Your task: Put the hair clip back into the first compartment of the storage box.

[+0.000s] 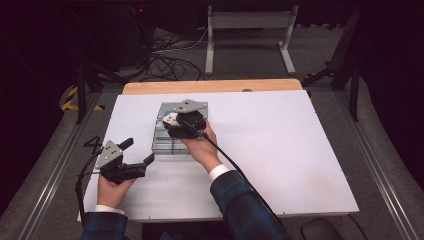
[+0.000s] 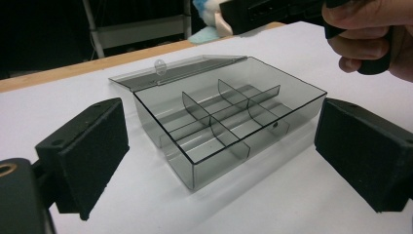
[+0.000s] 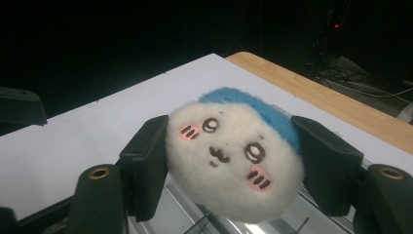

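The right claw [image 1: 176, 120] has the plush toy [image 3: 236, 163] pinched between its pads, white face and blue top bulging out on both sides, and it hangs right over the clear divided box [image 2: 229, 124]. That is the relation that matters: the box sits straight below the toy, lid [image 2: 180, 70] flung back to the far side, compartments open to the top. In the right claw's own view the dividers show directly beneath the plush, so I judge the way in is downward, not sideways. Over on the near left, the left claw [image 1: 137, 152] sits low by the white surface [image 1: 280, 150], jaws spread wide and empty, pointed at the box's near left corner but apart from it. The right hand is plainly the nearer one here.
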